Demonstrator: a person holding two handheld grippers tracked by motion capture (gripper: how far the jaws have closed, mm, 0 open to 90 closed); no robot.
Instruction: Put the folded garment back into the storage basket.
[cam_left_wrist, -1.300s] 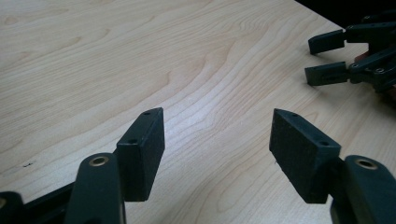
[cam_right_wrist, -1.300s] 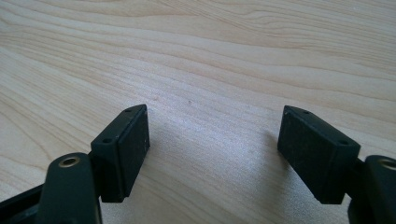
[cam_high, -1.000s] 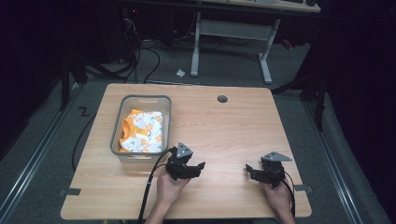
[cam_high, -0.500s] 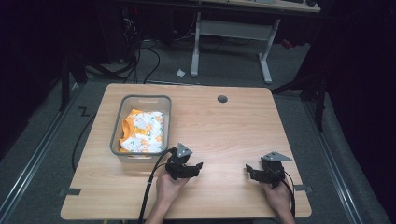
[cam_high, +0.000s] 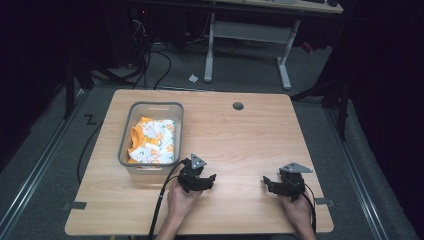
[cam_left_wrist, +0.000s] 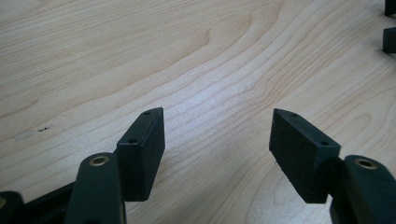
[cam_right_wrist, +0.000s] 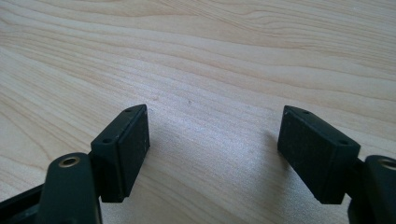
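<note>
On the wooden table (cam_high: 245, 140), my left gripper (cam_high: 211, 181) rests low near the front edge, held by a hand and pointing right. Seen close up, the left gripper (cam_left_wrist: 217, 126) is open, with only bare wood between its black pads. My right gripper (cam_high: 267, 183) sits further right along the front edge and points left toward the other one. It too is open, the right gripper (cam_right_wrist: 215, 121) having nothing between its pads. The tips of the right gripper (cam_left_wrist: 390, 23) peek in at the top right corner of the left gripper view.
A grey plastic bin (cam_high: 150, 106) stands on the left part of the table, holding an orange and white patterned cloth (cam_high: 155, 140). A round cable hole (cam_high: 238, 106) sits near the far edge. Black cables trail from both grippers off the front edge.
</note>
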